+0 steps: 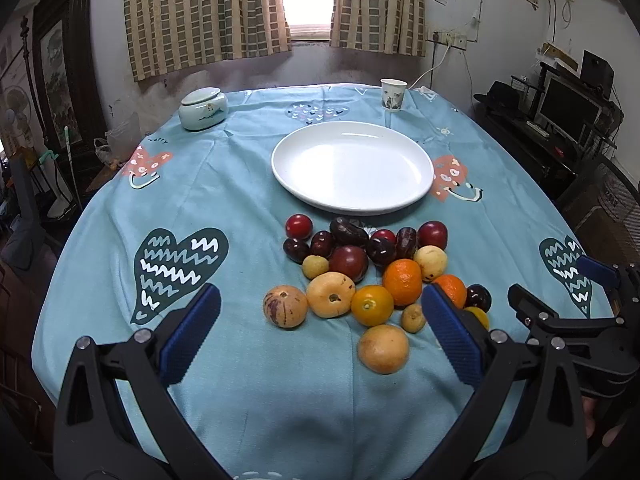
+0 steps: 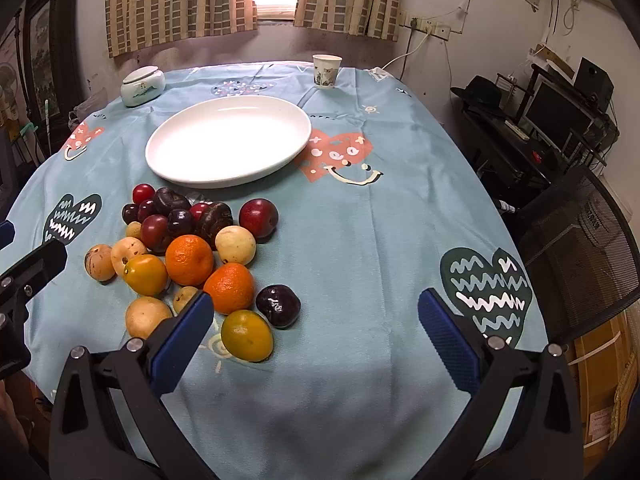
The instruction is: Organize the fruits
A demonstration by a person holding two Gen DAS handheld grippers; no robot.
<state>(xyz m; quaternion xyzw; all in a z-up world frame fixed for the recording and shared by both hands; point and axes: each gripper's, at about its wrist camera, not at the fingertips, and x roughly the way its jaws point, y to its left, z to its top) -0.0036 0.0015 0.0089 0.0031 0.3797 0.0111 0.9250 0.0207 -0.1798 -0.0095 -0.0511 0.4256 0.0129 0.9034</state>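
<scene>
While both tools are held low over the near edge of the round table covered in a light blue cloth printed with hearts [image 1: 224, 184], the fruits are seen gathered in a loose heap on the cloth, just in front of the wide white oval ceramic plate [image 1: 416, 196], which is bare.

At the far side of the heap, nearest the plate, dark red and purple plums [image 1: 348, 262] are clustered, several touching one another. Closer in, two bright orange mandarins [image 2: 189, 259] are set side by side, with a pale yellow round fruit [image 2: 235, 245] just beyond them. A smooth yellow-orange citrus [image 2: 247, 335] and a glossy dark purple plum [image 2: 278, 305] are placed at the near right edge of the heap, close together. A tan fruit with purple streaks [image 1: 285, 305] is found at the left end.

The left gripper [image 1: 320, 334] is shown with its blue-padded fingers [image 1: 192, 332] spread wide apart, nothing between them. The right gripper [image 2: 316, 338] is likewise held with fingers well apart and nothing gripped, positioned to the right of the heap.

Beyond the plate, a pale green lidded ceramic jar [image 1: 203, 109] and a printed paper cup [image 1: 393, 95] are set near the far edge, well apart.
</scene>
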